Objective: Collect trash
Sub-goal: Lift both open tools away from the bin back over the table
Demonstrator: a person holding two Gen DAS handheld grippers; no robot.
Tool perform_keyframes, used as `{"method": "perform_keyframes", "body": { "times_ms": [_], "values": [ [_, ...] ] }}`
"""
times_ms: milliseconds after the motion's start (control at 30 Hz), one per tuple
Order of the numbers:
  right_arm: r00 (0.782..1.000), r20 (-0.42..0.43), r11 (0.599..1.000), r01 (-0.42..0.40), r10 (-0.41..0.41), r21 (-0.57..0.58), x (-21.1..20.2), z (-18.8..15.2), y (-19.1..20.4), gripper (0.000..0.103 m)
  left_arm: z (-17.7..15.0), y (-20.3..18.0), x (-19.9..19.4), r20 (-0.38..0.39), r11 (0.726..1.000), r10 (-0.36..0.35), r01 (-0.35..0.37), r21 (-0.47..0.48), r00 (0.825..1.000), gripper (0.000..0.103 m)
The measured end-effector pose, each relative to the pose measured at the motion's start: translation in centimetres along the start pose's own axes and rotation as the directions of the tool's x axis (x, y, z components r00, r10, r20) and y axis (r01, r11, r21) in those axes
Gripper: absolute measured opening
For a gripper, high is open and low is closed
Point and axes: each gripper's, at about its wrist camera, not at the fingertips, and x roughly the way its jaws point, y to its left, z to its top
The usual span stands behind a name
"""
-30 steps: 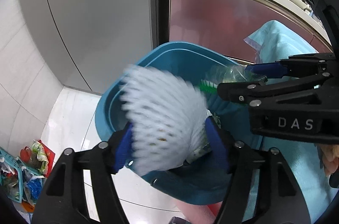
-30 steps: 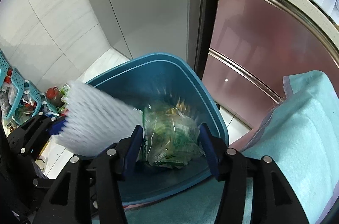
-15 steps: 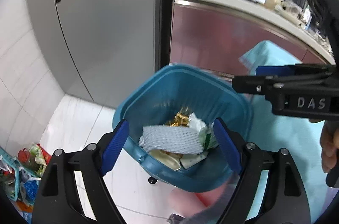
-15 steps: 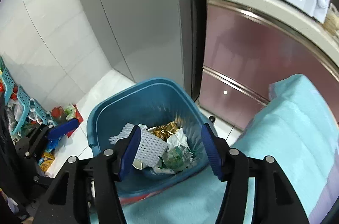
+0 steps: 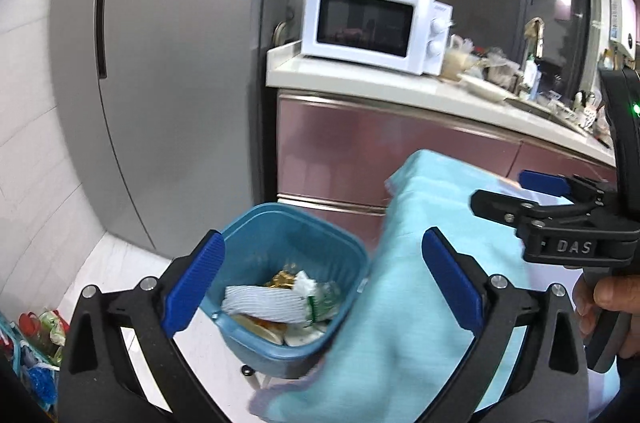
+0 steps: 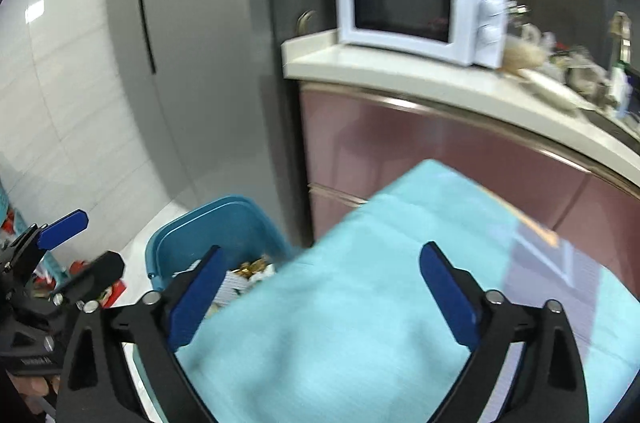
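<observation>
— Two hand-held grippers, and neither is carrying anything? What does the observer make of them?

— Both stand spread wide with nothing between the blue pads. The left hand-held gripper [image 5: 322, 287] has just been opening, and so has the right hand-held gripper [image 6: 320, 299]; each set of jaws frames only empty air.

— Where is the trash, then?

— It lies in the blue plastic waste bin [image 5: 352, 255], which stands on the white tiled floor [image 5: 120, 267] at the near foot of the grey refrigerator [image 5: 176, 71]. A white foam mesh fruit sleeve [image 5: 260, 305] lies on top, its long axis running left to right, with a crumpled gold wrapper [image 5: 282, 277] just behind it and a clear bag with green print [image 5: 320, 301] at its right end.

— Which way does the bin lie from each tool?

— Below and ahead of the left one, almost centred between its pads. From the right one it sits low and to the left, partly hidden by the light turquoise cloth [image 6: 360, 303] covering the bench. The observer judges the left hand the nearer.

— And what comes next?

— Probably a turn back toward the bench for more litter; none shows on the cloth here, so where it lies cannot be told.
</observation>
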Motion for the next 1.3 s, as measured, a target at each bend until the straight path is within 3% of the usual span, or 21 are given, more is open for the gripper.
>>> {"method": "perform_keyframes", "body": {
  "times_ms": [267,533,867,1300],
  "values": [
    [0.987,0.089,0.99,0.132,-0.135,0.039,-6.6,-3.6,-4.2,0.096,-0.7,-5.4,-4.8,0.071,0.998,-0.047,0.044,0.048,0.996,0.097],
    [0.956,0.139,0.961,0.242,-0.26,0.134,-13.0,-8.5,-8.4,0.096,-2.4,-9.6,-8.2,0.106,0.992,-0.093,0.083,0.095,0.99,0.097],
    [0.891,0.173,0.895,0.376,-0.421,0.241,-20.0,-13.8,-11.7,0.096,-4.6,-14.5,-9.3,0.092,0.975,-0.187,0.174,0.134,0.978,0.097],
    [0.786,0.174,0.782,0.511,-0.593,0.357,-26.6,-19.8,-13.1,0.096,-8.9,-21.8,-13.5,0.072,0.918,-0.343,0.317,0.238,0.937,0.097]
  ]
}}
